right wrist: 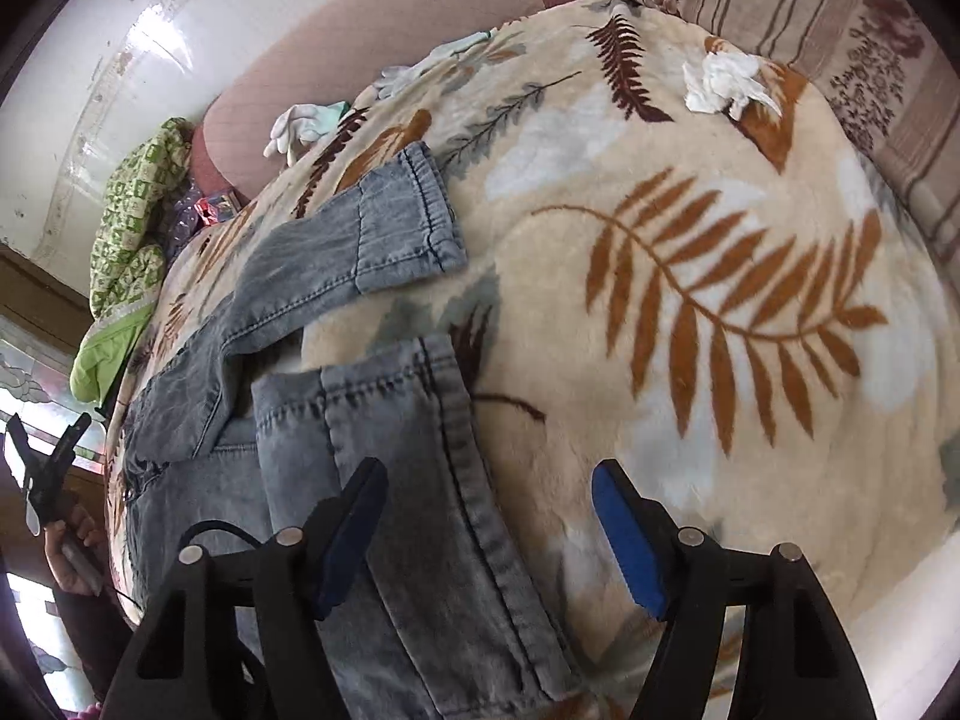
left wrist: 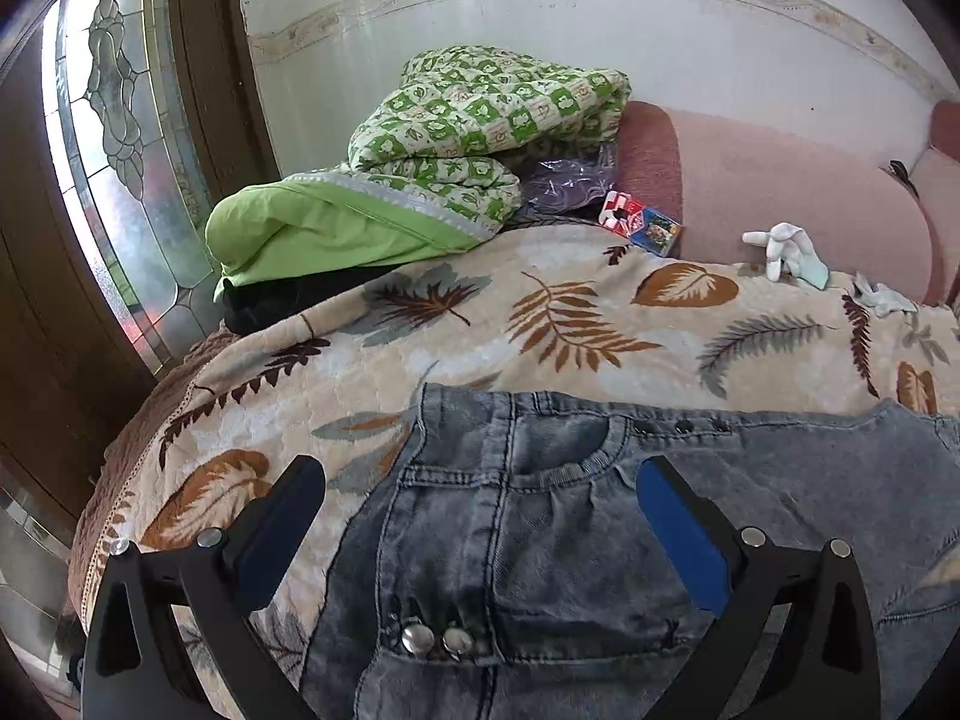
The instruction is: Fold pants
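Note:
Grey-blue denim pants [left wrist: 540,540] lie flat on a leaf-patterned blanket [left wrist: 480,324]. In the left wrist view my left gripper [left wrist: 480,480] is open above the waistband, its jaws to either side of the front pocket and the metal buttons [left wrist: 435,639]. In the right wrist view the two legs [right wrist: 372,240] spread apart. My right gripper [right wrist: 489,480] is open over the hem of the near leg [right wrist: 420,480], one finger above the denim, one above the blanket. The left gripper also shows at the far left of that view [right wrist: 48,468], held in a hand.
A folded green quilt [left wrist: 456,138] and a small colourful box [left wrist: 642,225] lie at the far end. White gloves [left wrist: 780,252] rest by the pink sofa back [left wrist: 780,180]. A crumpled tissue [right wrist: 726,84] lies on the blanket. A glass door [left wrist: 108,138] stands at left.

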{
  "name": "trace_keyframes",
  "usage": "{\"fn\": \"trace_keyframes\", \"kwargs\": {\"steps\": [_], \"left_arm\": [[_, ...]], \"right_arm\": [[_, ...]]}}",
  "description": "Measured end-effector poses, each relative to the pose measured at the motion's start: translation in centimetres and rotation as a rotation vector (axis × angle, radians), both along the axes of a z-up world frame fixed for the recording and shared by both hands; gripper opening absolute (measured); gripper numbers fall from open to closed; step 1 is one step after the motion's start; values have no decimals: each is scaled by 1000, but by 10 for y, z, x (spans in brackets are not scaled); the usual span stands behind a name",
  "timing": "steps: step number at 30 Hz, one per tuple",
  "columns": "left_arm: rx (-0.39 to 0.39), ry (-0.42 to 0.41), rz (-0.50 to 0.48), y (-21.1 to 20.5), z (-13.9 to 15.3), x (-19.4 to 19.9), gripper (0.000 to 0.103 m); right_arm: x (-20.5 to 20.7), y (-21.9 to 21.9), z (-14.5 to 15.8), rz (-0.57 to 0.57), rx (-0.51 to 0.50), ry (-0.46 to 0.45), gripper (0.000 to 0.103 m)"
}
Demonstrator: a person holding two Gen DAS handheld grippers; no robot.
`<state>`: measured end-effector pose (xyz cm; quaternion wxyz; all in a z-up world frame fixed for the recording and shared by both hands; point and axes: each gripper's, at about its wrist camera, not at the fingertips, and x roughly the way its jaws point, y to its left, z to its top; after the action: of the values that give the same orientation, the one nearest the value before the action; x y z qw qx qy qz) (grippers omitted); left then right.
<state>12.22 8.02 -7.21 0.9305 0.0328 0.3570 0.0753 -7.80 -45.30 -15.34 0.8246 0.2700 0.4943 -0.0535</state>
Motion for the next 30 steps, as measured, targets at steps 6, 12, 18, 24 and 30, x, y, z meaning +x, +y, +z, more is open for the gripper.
{"fn": "trace_keyframes", "kwargs": {"steps": [6, 12, 18, 24, 30], "left_arm": [[27, 0, -35, -14, -7, -18, 103], [23, -11, 0, -1, -9, -19, 103], [40, -11, 30, 10, -13, -16, 103], [60, -23, 60, 13, -11, -14, 103], [69, -19, 95, 26, -10, -9, 103]], "right_arm": [[-5, 23, -23, 35, -26, 41, 73], [1, 63, -17, 133, -226, 118, 34], [-7, 73, -1, 84, -397, 139, 12], [-23, 56, 16, -18, -457, 142, 11], [-15, 13, 2, -119, -226, 158, 15]]}}
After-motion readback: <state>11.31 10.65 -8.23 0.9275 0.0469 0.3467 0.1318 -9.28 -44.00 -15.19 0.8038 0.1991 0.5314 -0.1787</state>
